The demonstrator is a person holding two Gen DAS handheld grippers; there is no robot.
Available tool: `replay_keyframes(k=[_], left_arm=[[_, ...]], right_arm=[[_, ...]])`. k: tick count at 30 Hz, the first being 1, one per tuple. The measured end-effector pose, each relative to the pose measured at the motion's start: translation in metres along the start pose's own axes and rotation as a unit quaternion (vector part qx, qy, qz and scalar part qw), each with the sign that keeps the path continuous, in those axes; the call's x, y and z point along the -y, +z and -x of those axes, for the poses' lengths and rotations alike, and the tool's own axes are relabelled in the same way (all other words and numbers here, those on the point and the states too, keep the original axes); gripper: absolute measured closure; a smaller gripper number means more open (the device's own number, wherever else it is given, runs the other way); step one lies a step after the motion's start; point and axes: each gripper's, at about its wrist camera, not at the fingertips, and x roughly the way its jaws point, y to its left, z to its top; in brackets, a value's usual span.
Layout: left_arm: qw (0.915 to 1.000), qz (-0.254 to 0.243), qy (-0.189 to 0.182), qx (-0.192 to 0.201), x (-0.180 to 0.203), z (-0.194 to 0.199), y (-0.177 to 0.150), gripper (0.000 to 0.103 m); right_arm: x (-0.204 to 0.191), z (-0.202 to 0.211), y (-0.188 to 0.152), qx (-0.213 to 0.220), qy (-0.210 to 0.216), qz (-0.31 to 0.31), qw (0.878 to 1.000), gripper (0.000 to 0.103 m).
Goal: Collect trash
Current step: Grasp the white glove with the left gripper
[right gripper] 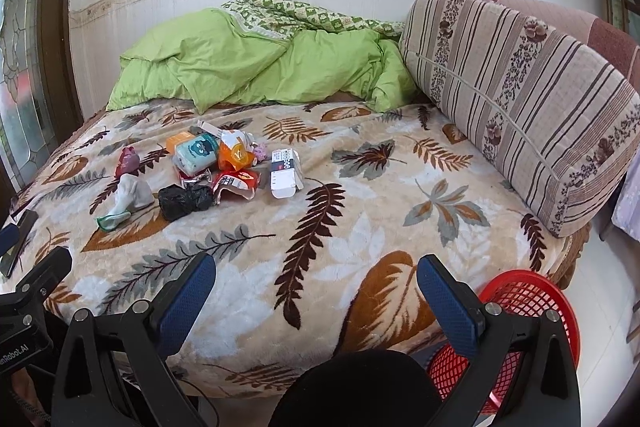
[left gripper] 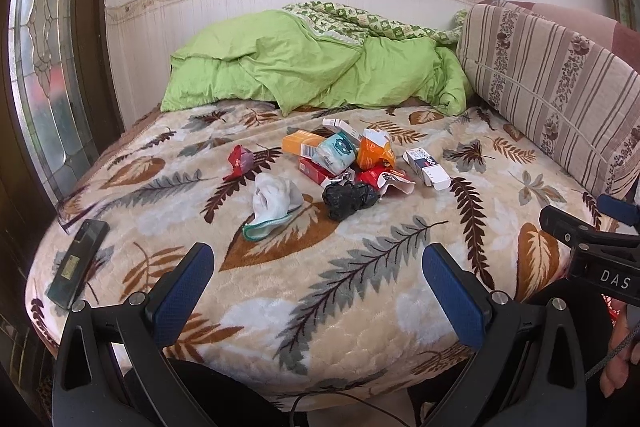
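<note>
While both tools gape empty, trash pile well beyond.

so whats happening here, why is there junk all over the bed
A person is holding two grippers at the near edge of the bed, about to collect trash. The left gripper and right gripper are both open and empty. The trash pile of boxes, wrappers and a black bag sits untouched mid-bed, and a red basket waits on the floor to the right.
</note>
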Motion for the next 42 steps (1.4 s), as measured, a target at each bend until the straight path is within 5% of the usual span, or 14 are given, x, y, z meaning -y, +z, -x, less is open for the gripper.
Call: replay_keyframes(k=[6, 10, 17, 23, 26, 31, 42], left_arm=[[0.9986, 0.051, -0.012, -0.013, -0.045, -0.017, 0.014, 0.0], [0.9948, 0.095, -0.016, -0.032, -0.076, -0.04, 0.028, 0.0], [0.9879, 0.113, -0.021, -0.103, -0.091, -0.125, 0.043, 0.025], [0.9826, 0.111, -0.029, -0.145, -0.083, -0.195, 0.048, 0.026], [0.9818, 0.107, -0.01, -0.157, -0.086, -0.212, 0.042, 0.055], [0.9776, 0.145, -0.012, -0.152, -0.108, -0.215, 0.038, 0.075], [0.9839, 0.142, 0.017, -0.108, -0.13, -0.19, 0.042, 0.076]], right_arm=[[0.004, -0.017, -0.002, -0.027, 0.031, -0.016, 0.999, 0.008], [0.004, -0.033, -0.005, -0.051, 0.06, -0.022, 0.997, 0.022], [-0.007, -0.05, -0.011, -0.071, 0.108, -0.027, 0.991, 0.029], [-0.018, -0.06, -0.01, -0.08, 0.143, -0.019, 0.986, 0.029], [-0.029, -0.07, -0.004, -0.092, 0.172, -0.014, 0.981, 0.029], [-0.055, -0.103, 0.016, -0.12, 0.216, -0.023, 0.969, 0.029], [-0.123, -0.206, 0.057, -0.182, 0.239, -0.065, 0.952, 0.028]])
